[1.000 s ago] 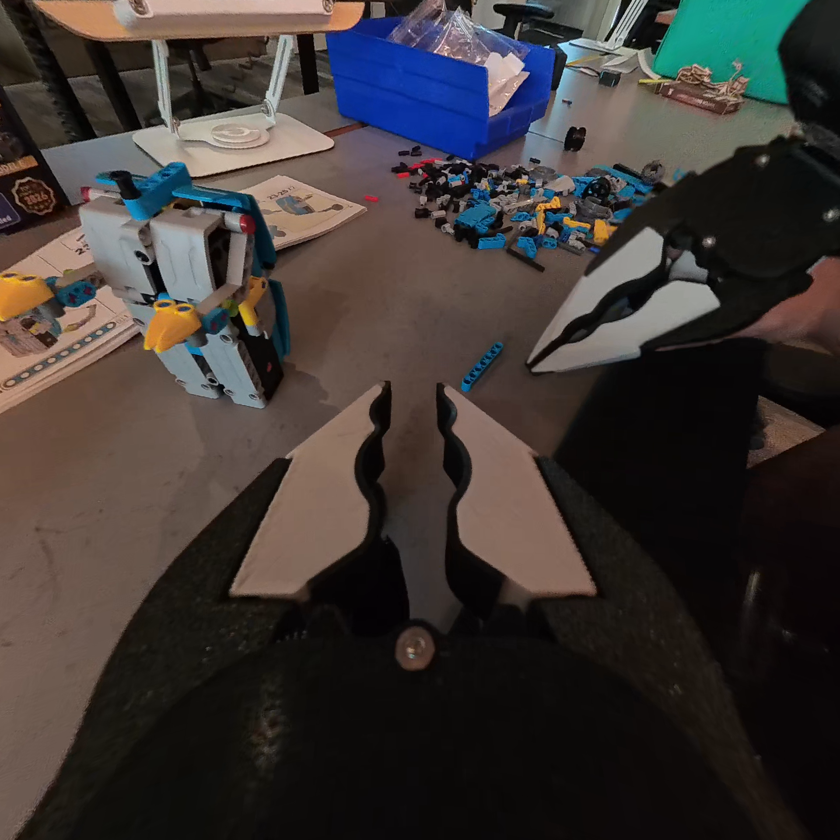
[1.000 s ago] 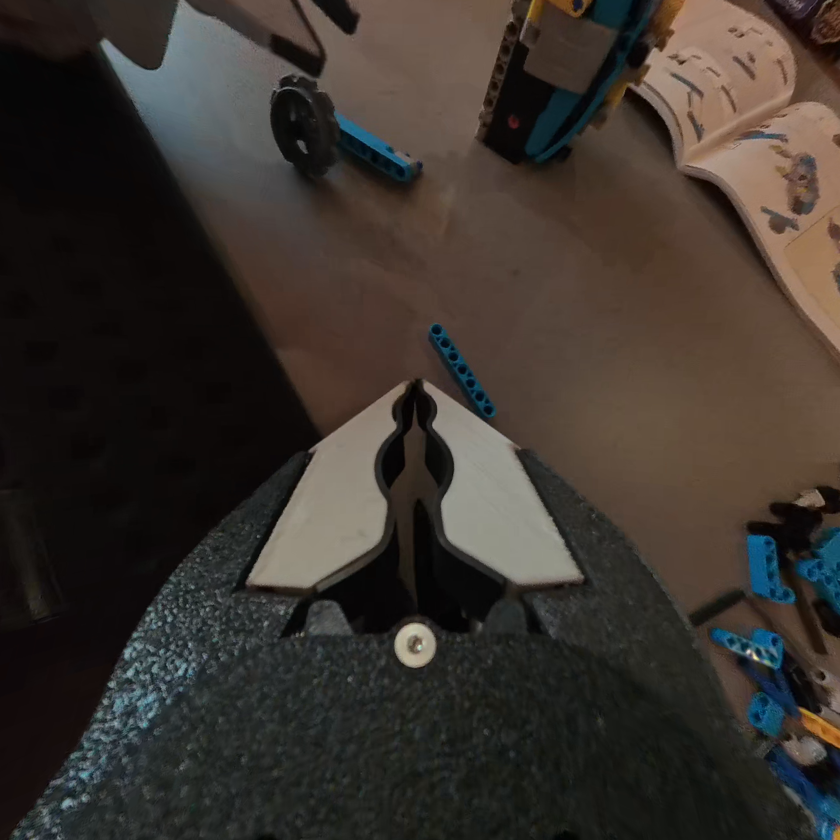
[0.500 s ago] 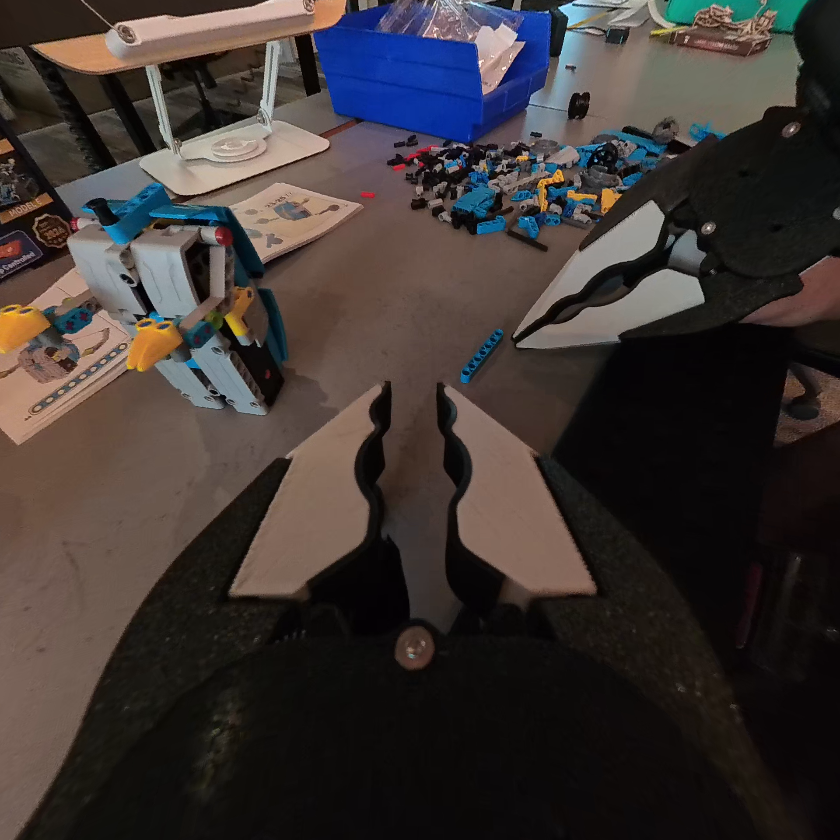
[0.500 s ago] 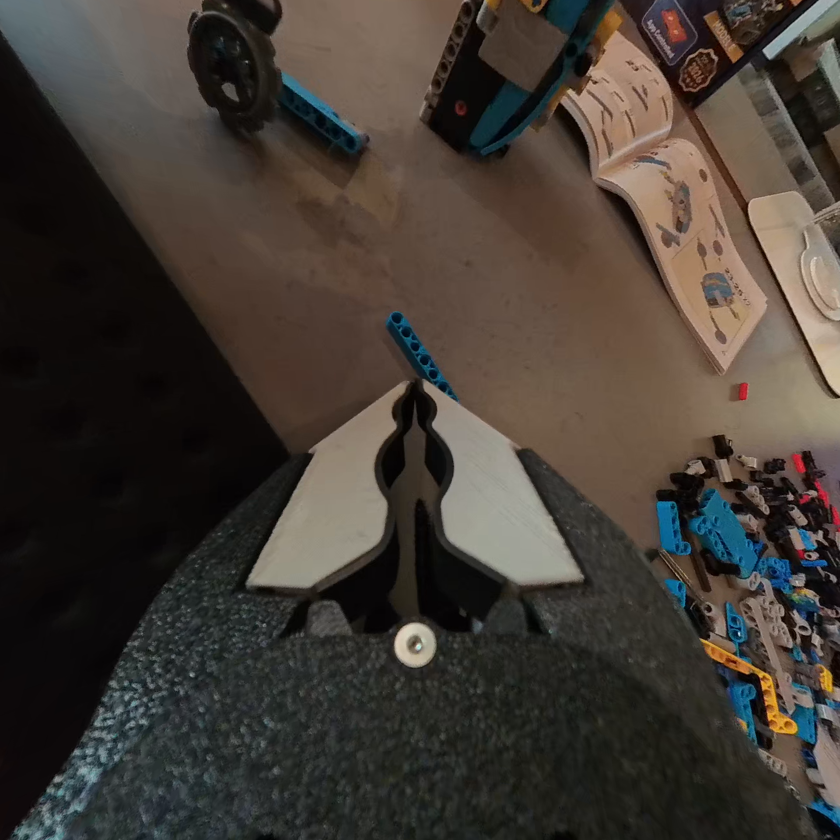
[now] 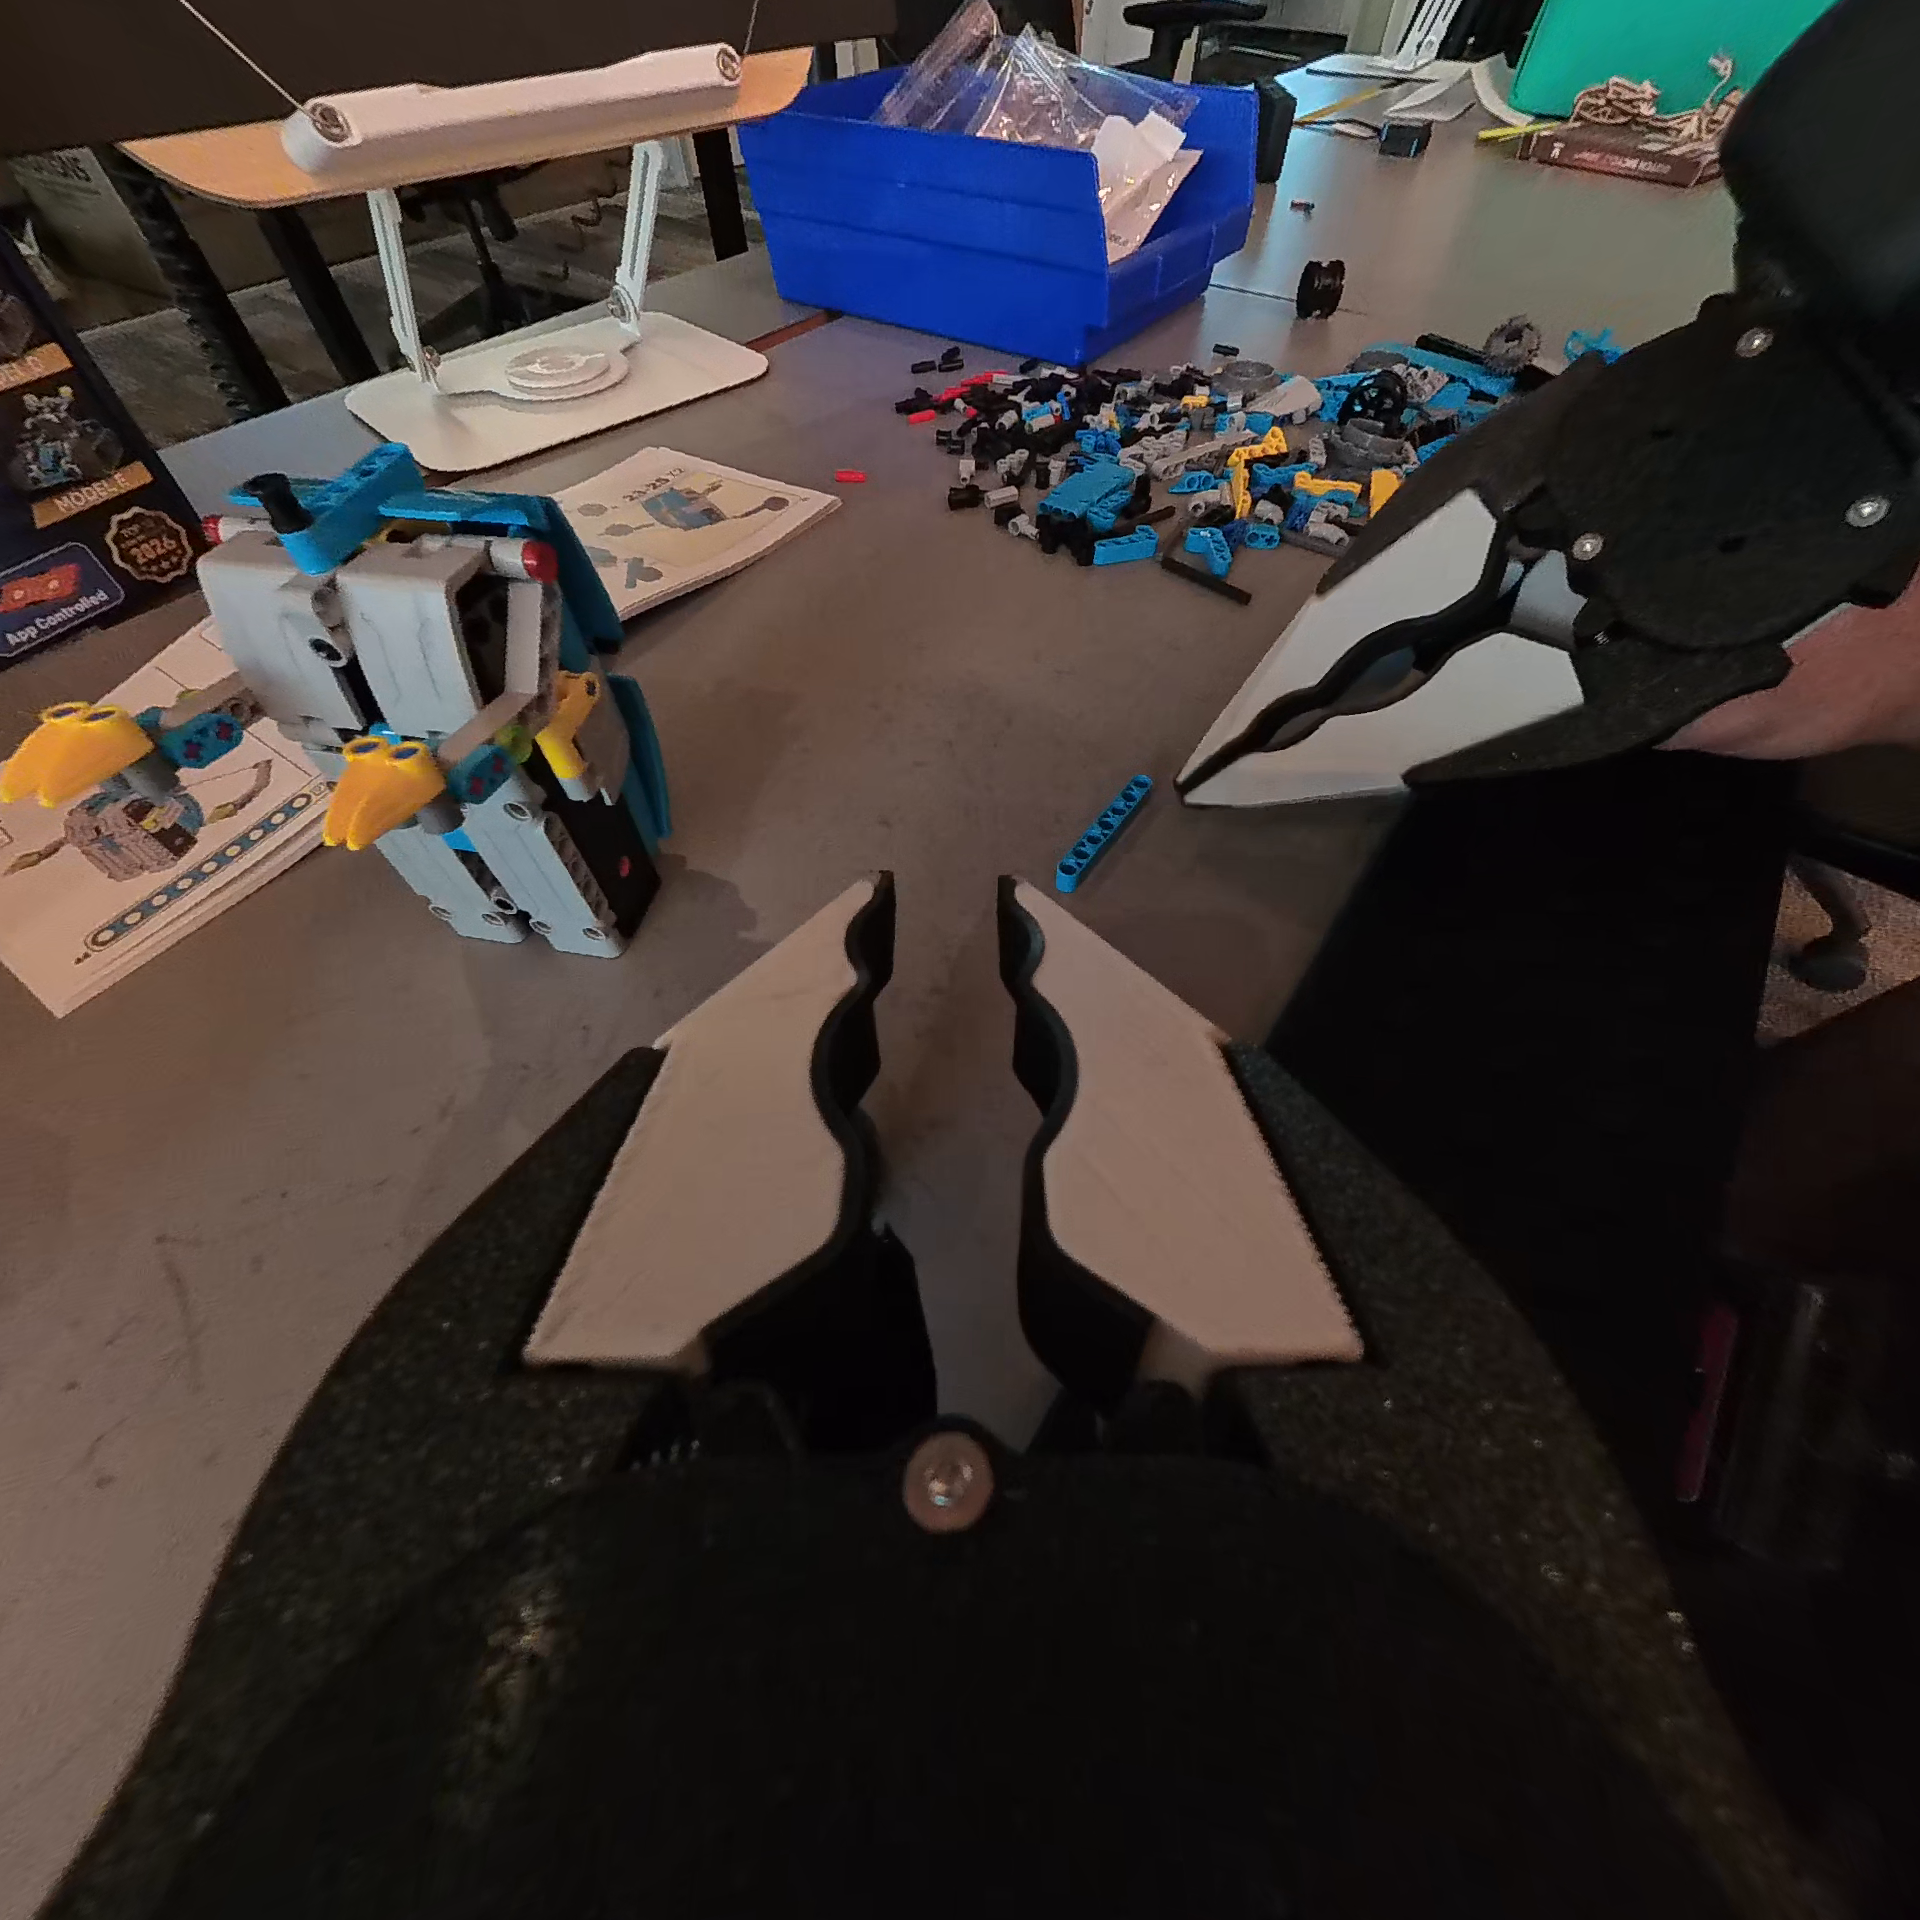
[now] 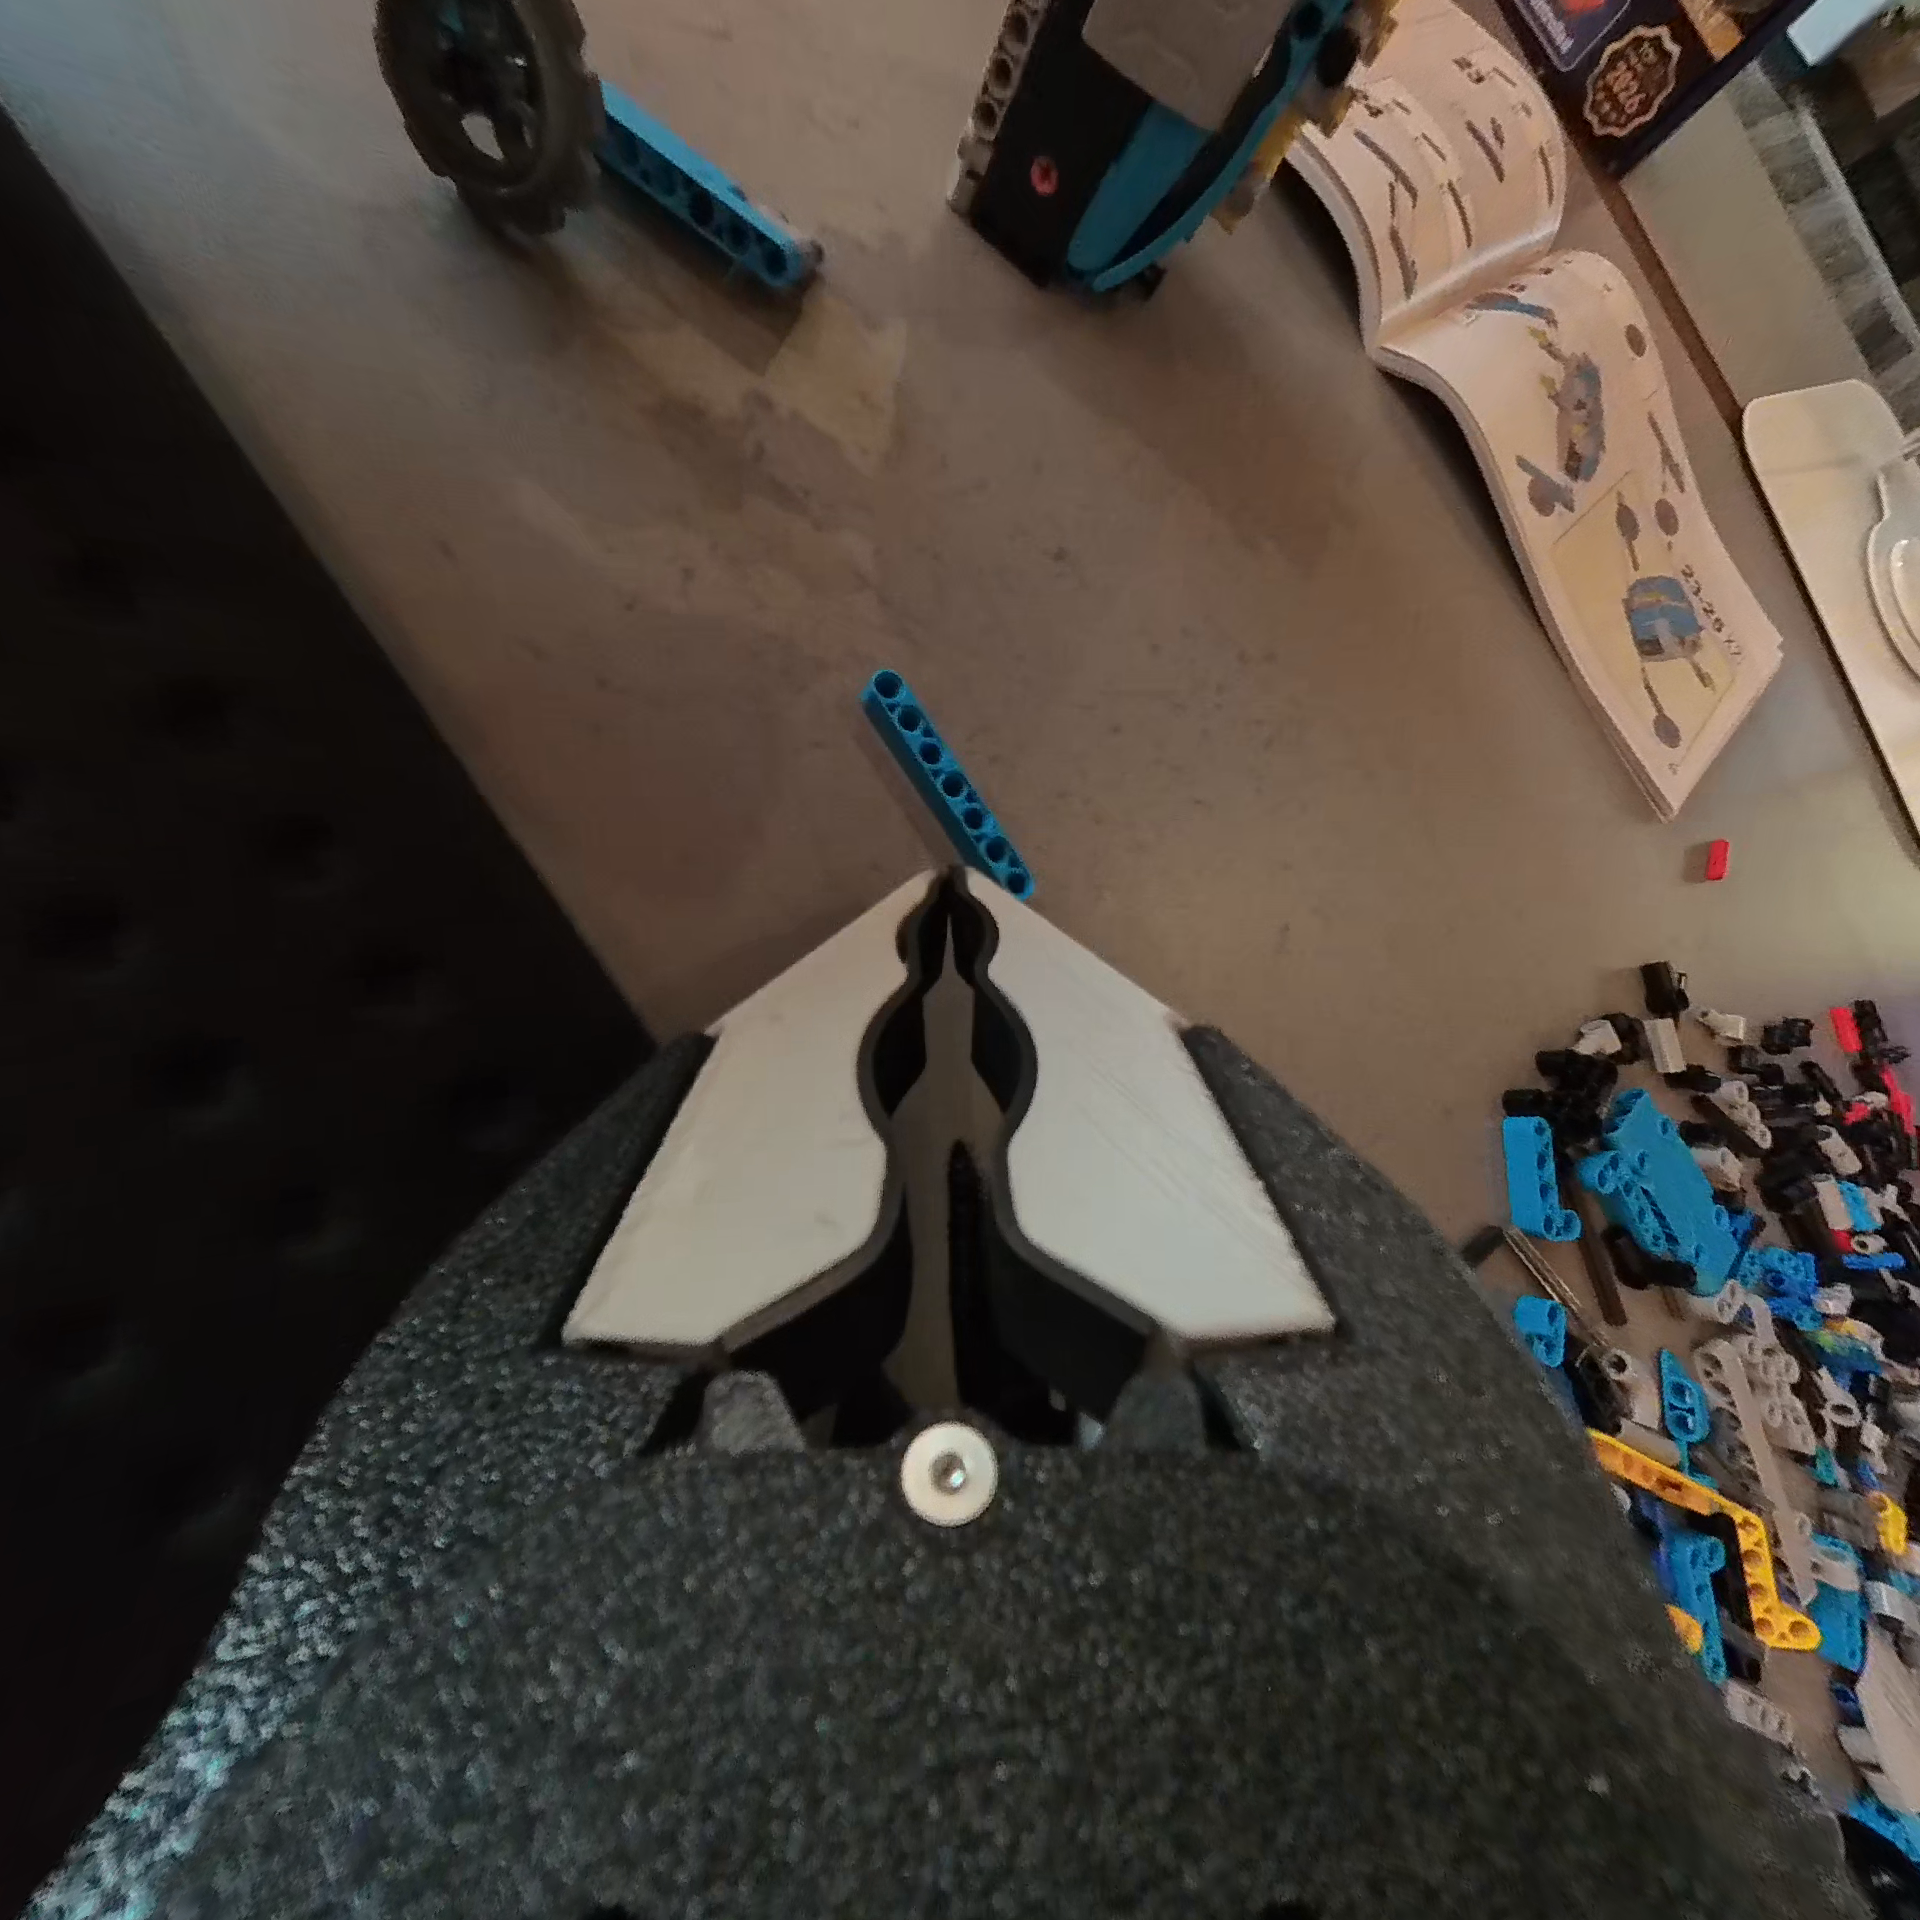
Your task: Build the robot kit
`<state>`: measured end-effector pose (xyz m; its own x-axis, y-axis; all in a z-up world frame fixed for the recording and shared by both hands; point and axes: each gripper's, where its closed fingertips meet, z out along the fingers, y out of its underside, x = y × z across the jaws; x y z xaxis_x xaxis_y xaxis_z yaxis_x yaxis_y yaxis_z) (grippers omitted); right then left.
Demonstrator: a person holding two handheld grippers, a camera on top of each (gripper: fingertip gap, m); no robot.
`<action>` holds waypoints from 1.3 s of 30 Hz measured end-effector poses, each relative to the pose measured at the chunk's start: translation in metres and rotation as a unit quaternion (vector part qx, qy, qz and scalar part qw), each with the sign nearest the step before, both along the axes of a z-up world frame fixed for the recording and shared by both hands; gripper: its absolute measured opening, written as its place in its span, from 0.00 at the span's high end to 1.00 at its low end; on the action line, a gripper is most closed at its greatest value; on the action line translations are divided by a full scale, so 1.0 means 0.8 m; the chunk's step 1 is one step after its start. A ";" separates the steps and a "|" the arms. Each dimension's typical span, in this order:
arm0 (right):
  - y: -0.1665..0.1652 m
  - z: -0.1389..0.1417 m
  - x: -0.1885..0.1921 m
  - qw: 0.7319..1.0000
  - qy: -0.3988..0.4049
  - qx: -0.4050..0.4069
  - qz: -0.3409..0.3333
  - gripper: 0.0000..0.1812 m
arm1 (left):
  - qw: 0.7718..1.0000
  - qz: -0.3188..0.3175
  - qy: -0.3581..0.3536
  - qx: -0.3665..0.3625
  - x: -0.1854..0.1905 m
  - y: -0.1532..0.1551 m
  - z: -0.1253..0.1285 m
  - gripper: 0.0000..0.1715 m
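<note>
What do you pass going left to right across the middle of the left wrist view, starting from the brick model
brick model → left gripper → loose blue beam → right gripper

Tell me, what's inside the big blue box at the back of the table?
The blue bin holds crumpled clear plastic bags and some white paper poking over its rim. Its wall hides everything lower down, so I can't tell what is in the bags or beneath them.
</note>
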<state>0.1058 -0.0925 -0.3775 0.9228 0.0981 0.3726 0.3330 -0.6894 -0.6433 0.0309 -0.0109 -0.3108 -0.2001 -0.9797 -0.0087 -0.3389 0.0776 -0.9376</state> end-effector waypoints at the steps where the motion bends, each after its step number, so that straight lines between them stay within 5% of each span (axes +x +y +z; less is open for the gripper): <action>1: -0.001 0.001 0.002 1.000 -0.001 0.001 -0.003 1.00 | 1.000 0.000 0.000 0.000 0.000 0.000 0.000 0.89; 7: -0.039 0.048 0.068 0.993 0.052 0.080 -0.071 1.00 | 1.000 0.000 0.004 -0.001 0.001 0.001 -0.002 0.89; 9: -0.091 0.068 0.144 0.980 0.055 0.107 -0.159 0.99 | 1.000 0.002 0.008 -0.004 0.002 0.002 -0.003 0.89; 13: -0.206 0.075 0.250 0.944 0.094 0.124 -0.289 0.80 | 1.000 0.005 0.011 -0.008 0.002 0.004 -0.004 0.89; 21: -0.353 0.061 0.308 0.917 0.098 0.076 -0.379 0.80 | 0.999 0.004 0.033 0.002 0.006 0.002 -0.015 0.89; 26: -0.359 0.057 0.341 0.922 0.101 0.039 -0.371 0.79 | 0.998 -0.005 0.057 0.003 0.008 -0.001 -0.024 0.89; 39: -0.252 0.012 0.422 0.928 0.211 -0.029 -0.305 0.82 | 0.994 0.012 -0.027 -0.101 -0.004 0.022 0.014 0.89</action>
